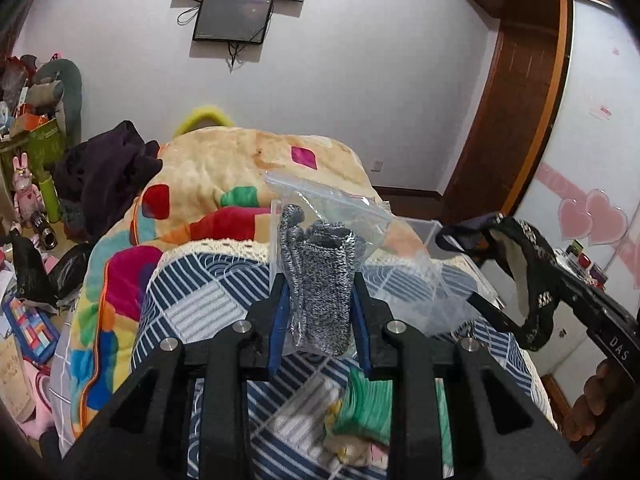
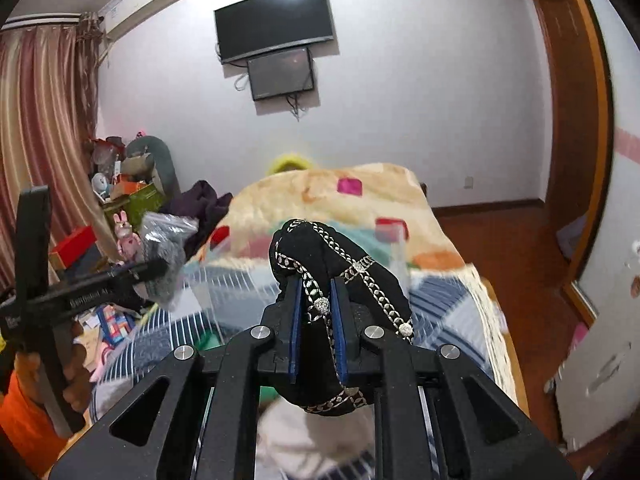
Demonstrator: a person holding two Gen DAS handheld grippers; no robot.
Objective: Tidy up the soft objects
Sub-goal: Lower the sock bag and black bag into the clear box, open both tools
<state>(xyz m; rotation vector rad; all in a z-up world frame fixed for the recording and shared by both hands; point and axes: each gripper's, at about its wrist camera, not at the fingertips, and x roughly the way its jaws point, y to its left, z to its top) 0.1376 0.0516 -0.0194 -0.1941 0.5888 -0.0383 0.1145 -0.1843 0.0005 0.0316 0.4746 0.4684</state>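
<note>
The left gripper (image 1: 320, 300) is pinching a grey knitted thing (image 1: 320, 280) that sits inside a clear zip bag (image 1: 340, 216); the jaws are pressed onto the bag from both sides, so the soft knit is squashed between the blue pads (image 1: 278, 320). It is held up in the air above the bed (image 1: 192, 304), with the top of the bag sticking up and flopping open. Holding it low down like this probably keeps the slippery plastic from sliding out. The right gripper (image 2: 316, 312) is pinching a black cloth thing with silver chains (image 2: 340, 268) (maybe a hat or a small bag, hard to tell), and its jaws are closed tight on a fold of it, so the rest bulges above and hangs below the fingers. In the left wrist view the same black thing (image 1: 528, 280) dangles off to the right, near the bagged knit but not touching it. Both soft things are up in the air, over the striped blue and white cover, not yet put down anywhere. A clear plastic box (image 1: 424, 232) stands on the bed just behind the zip bag, and that looks like a good place for them to go, so I think the job is somewhere in the middle: two things picked up, none tidied away in this moment. A green and white soft thing (image 1: 360, 412) lies on the bed under the left gripper, waiting. The colourful blanket (image 1: 224, 168) is piled up behind. The chains could snag on a finger when the black thing is let go.
</note>
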